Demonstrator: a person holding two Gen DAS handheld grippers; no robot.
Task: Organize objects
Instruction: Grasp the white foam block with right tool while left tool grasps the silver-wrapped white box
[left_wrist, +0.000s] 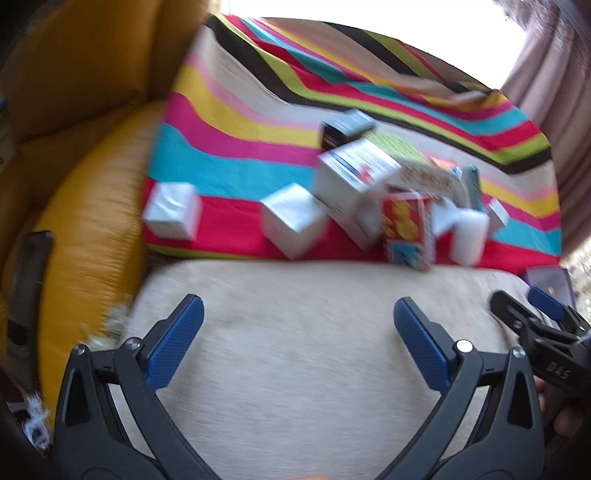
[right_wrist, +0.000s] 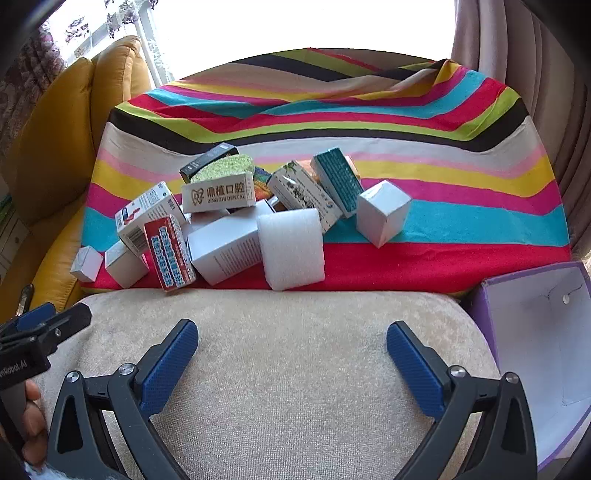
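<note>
1. Right wrist view: right gripper (right_wrist: 291, 343) jaws spread wide, nothing between them, hovering over beige cushion (right_wrist: 288, 369).
2. Left wrist view, motion-blurred: left gripper (left_wrist: 299, 325) jaws also spread wide, empty, above the same cushion; the right gripper's tip shows at its right edge.
3. Pile of small boxes (right_wrist: 221, 221) sits on striped cloth (right_wrist: 443, 155), just beyond the cushion edge.
4. In the pile: white foam block (right_wrist: 291, 251) at front, red box (right_wrist: 168, 254) tilted left of it, white box with "DING ZHI DENTAL" print (right_wrist: 218, 195) behind, teal box (right_wrist: 338, 181) leaning at right.
5. One white cube box (right_wrist: 382, 212) lies just right of the pile.
6. Two small white boxes (right_wrist: 107, 262) sit at the cloth's left front corner.
7. Open purple box (right_wrist: 546, 332), white inside, lies right of the cushion, well apart from the pile.
8. Yellow armchair (right_wrist: 66, 147) on the left.
</note>
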